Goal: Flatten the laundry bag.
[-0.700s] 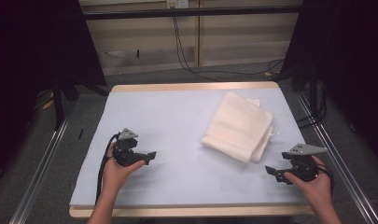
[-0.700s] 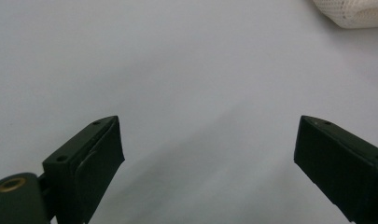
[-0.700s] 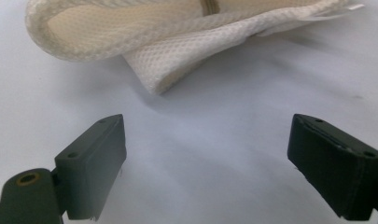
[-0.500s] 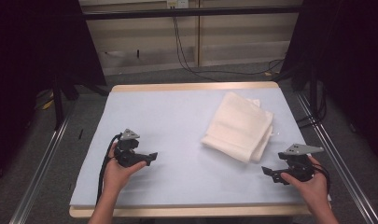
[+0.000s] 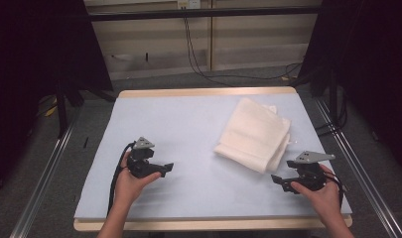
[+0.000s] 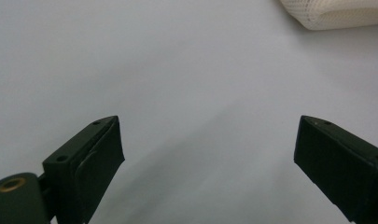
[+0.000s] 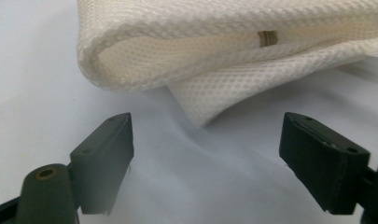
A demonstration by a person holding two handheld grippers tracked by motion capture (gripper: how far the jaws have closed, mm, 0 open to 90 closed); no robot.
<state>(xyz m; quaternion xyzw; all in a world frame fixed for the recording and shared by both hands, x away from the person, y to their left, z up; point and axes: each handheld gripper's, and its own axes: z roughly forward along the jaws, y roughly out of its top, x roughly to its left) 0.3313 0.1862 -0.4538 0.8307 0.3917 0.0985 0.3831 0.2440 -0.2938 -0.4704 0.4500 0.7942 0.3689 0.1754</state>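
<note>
A folded cream mesh cloth [image 5: 255,134] lies on the right half of the pale blue table mat [image 5: 188,129]. My left gripper [image 5: 167,167] rests low over the mat at the front left, pointing right, jaws wide apart with nothing between them. In the left gripper view its jaws frame bare mat, and a corner of the cloth [image 6: 331,11] shows far off at the top right. My right gripper [image 5: 277,180] sits at the front right, pointing left, open and empty. In the right gripper view the cloth's folded edge [image 7: 214,51] lies just beyond the open jaws, not touched.
The mat covers a wooden table with its front edge [image 5: 213,224] near the hands. Metal rails [image 5: 44,178] run along both sides. Cables [image 5: 198,54] hang over the floor behind the table. Dark curtains stand at left and right.
The right hand has shifted a little to the left and toward the front edge. The left gripper has barely moved. The cloth lies as before.
</note>
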